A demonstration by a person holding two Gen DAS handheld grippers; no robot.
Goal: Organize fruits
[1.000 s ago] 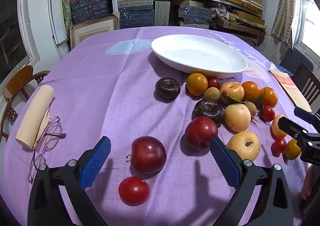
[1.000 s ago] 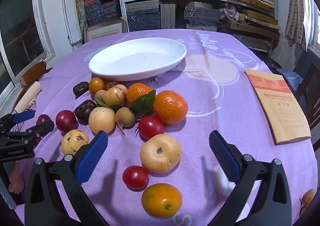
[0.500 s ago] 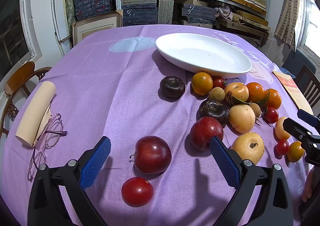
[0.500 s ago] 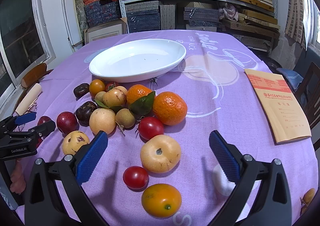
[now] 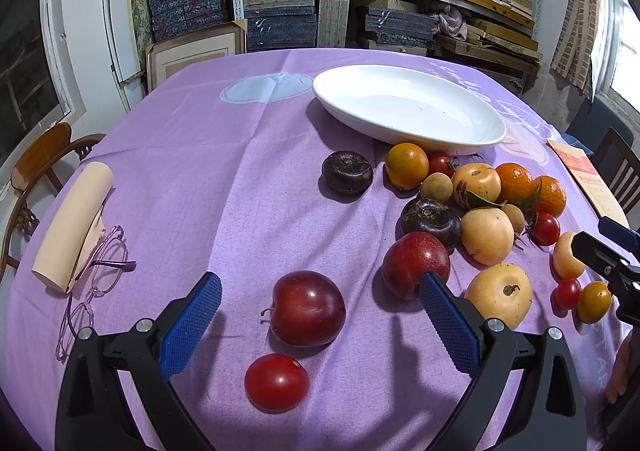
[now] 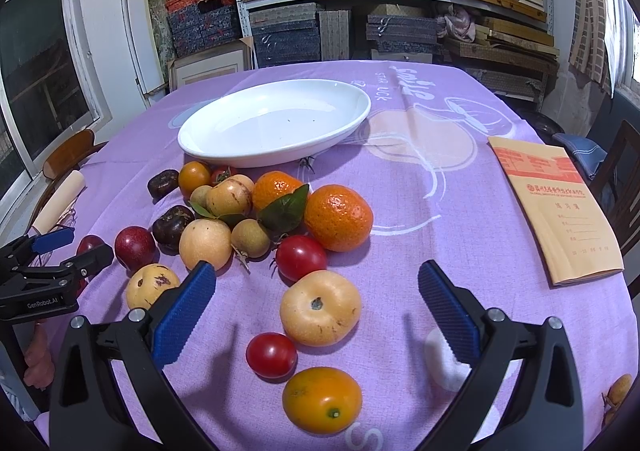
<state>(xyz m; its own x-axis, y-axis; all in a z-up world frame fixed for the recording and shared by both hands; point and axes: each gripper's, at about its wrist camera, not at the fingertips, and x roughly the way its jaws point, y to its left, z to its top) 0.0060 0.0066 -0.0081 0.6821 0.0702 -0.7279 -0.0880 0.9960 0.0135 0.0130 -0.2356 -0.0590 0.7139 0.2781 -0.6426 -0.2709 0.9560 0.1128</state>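
Left tool (image 5: 320, 315) is seen spread wide, empty, ribbed blue pads flanking a glossy dark-red plum (image 5: 307, 308) at lower centre. A smooth round tomato (image 5: 277, 382) lies just below it.

Right tool (image 6: 318, 311) is likewise released, nothing held; a matte pale-yellow fruit (image 6: 321, 307) sits between its pads.

Fruits are clustered on the purple woven cloth of the surface (image 5: 224, 179), below the shallow oval white dish (image 6: 276, 123), which is bare.

Left hand-held gripper (image 5: 320, 315) and right hand-held gripper (image 6: 318, 305) both gape wide, holding nothing.
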